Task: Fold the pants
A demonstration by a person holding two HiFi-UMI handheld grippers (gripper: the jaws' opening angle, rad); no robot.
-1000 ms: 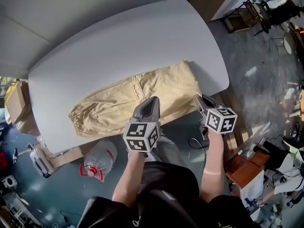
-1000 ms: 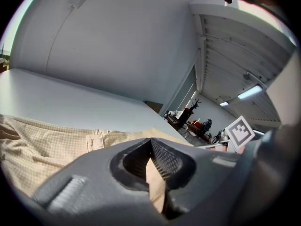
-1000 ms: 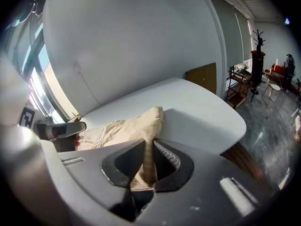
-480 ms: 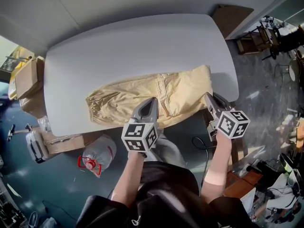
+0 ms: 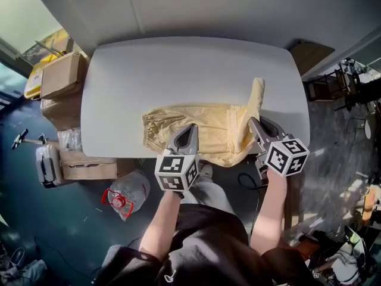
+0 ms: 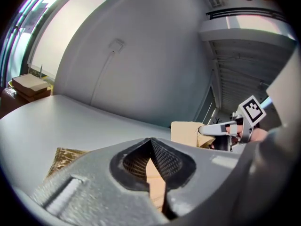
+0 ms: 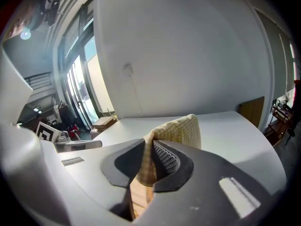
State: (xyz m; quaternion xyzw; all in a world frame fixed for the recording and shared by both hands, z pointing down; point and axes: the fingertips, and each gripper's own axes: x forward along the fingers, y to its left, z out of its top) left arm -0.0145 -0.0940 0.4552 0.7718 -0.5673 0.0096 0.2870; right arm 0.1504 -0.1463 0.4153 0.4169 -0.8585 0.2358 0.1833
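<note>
Both claws were clamped on the pants point(image 5: 217, 127). In the right gripper view the right claw point(image 7: 148, 145) had its jaws pressed onto a fold of pale yellow checked cloth, which stood up between the pads and rose above their tips. From the head view, that right claw point(image 5: 250, 121) held the pants' right end, and the cloth there stood off the surface point(image 5: 178, 64) in an upright peak. The left claw point(image 5: 191, 127) sat over the near edge of the pants around their middle. In its own view the left claw point(image 6: 150, 142) showed its jaw tips meeting, with a strip of tan cloth caught in the gap below them.

The rest of the pants lay flat along the near side of the grey surface, the gathered cuffs pointing left and some cloth hanging over the near edge between the two claws. Cardboard boxes point(image 5: 59, 76) were stacked on the floor beside the surface's left end, and a large plastic bottle point(image 5: 128, 195) with a red handle lay on the floor near the person's left arm.
</note>
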